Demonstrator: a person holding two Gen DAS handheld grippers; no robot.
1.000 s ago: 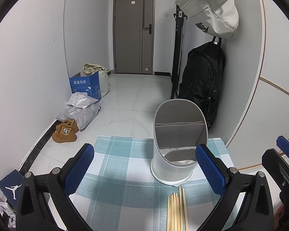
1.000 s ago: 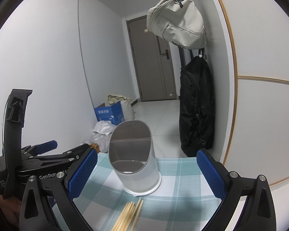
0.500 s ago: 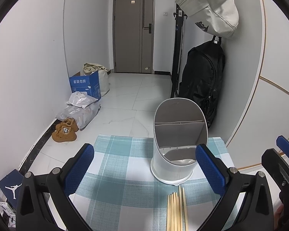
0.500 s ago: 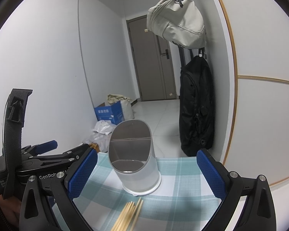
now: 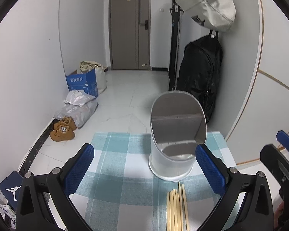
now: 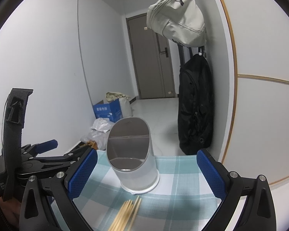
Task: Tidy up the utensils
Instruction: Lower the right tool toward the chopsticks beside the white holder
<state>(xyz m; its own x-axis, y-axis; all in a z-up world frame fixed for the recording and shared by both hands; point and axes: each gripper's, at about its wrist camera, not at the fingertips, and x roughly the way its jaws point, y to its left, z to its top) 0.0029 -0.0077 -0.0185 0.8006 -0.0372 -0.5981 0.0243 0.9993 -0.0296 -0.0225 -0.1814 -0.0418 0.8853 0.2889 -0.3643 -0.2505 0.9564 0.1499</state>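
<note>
Holding both grippers wide open, you grip nothing.
Chopsticks (image 5: pixel 176 207) lie between your left gripper's (image 5: pixel 144 165) jaws, holder (image 5: pixel 175 134) just beyond.

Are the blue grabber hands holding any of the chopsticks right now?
No. Both the left gripper and the right gripper are open and empty. The chopsticks lie on the checked cloth.
</note>
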